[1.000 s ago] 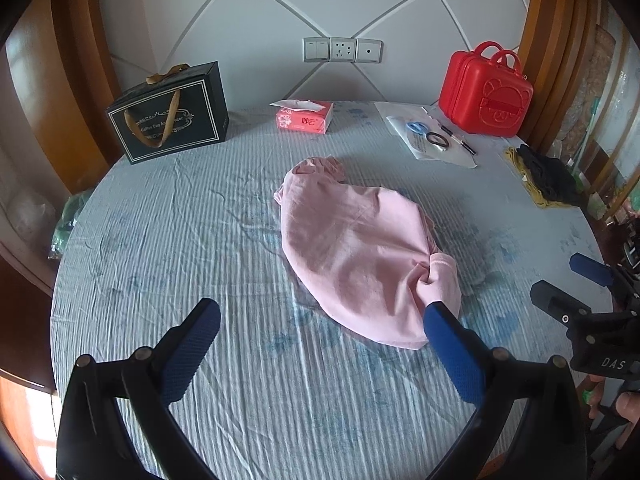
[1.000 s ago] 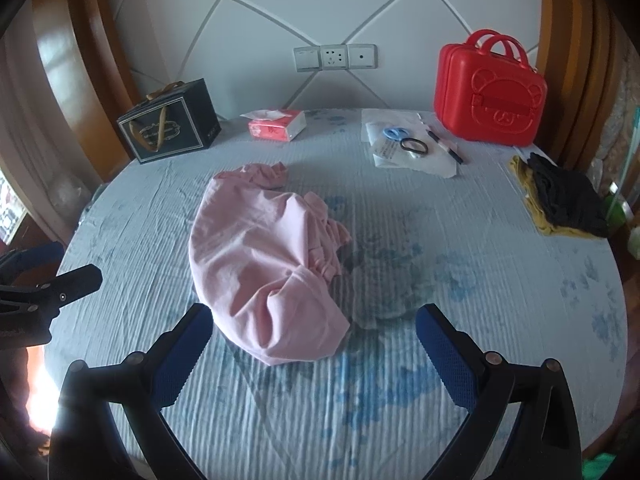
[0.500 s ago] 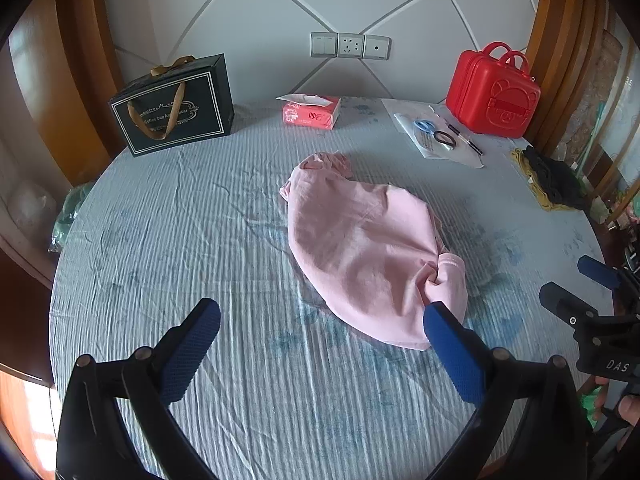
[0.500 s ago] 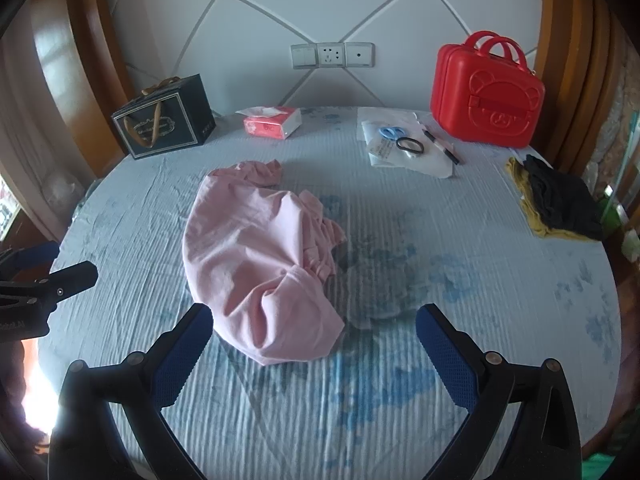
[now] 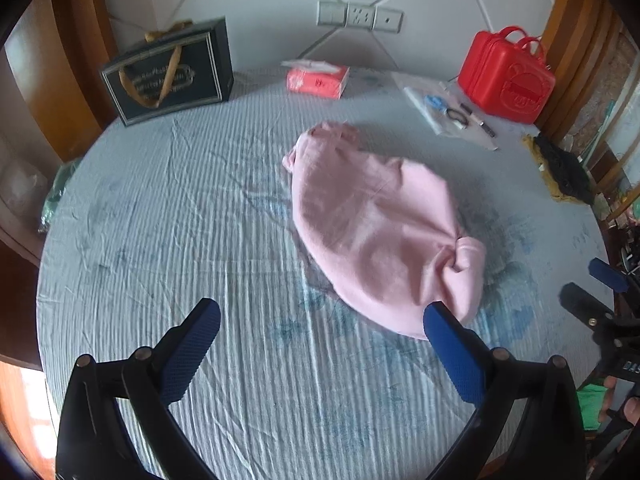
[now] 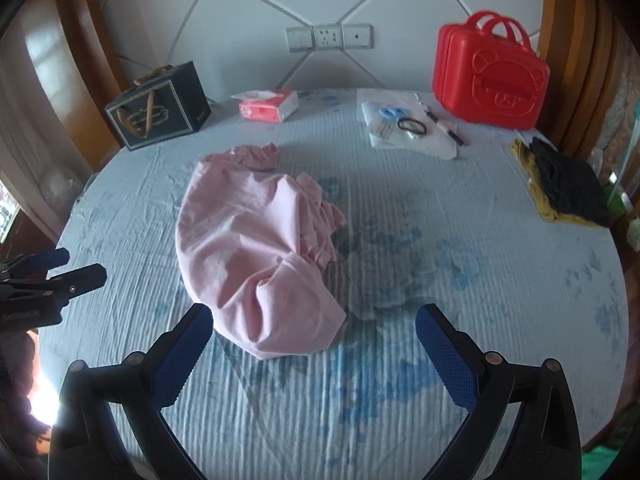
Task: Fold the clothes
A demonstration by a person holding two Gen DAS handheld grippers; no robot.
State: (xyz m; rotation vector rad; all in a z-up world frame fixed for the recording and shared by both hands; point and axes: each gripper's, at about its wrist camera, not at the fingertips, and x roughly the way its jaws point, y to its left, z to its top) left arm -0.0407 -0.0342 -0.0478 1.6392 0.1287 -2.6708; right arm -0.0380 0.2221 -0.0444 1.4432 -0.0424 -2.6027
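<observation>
1. We see our left claw (image 5: pixel 320 328) with its jaws spread wide and nothing between them; it hangs above the near part of the round bench (image 5: pixel 160 208), which is covered in a ribbed pale blue cloth.
2. Our right claw (image 6: pixel 314 334) is likewise spread wide and empty, held above the near edge of the bench.
3. The pink garment (image 5: pixel 376 232) lies in a rumpled heap near the middle of the bench, not flat and not folded; its near end is bunched into a gathered knot of fabric, and a frilled edge shows along its right side in the right wrist view (image 6: pixel 256 248).
4. From the left wrist view the blue pad of the right-hand finger overlaps the garment's near edge in the picture; we cannot tell whether it touches the cloth.
5. At the far edge of the bench stand a dark gift bag (image 6: pixel 160 116) with tan handles, a red tissue pack (image 6: pixel 270 106), and a red case (image 6: pixel 490 82) with two handles.
6. Just beside the red case lies a white sheet (image 6: pixel 408 128) carrying blue scissors, a black ring and a pen.
7. A pile of dark and yellow clothes (image 6: pixel 564 186) lies at the right edge, well apart from the pink garment.
</observation>
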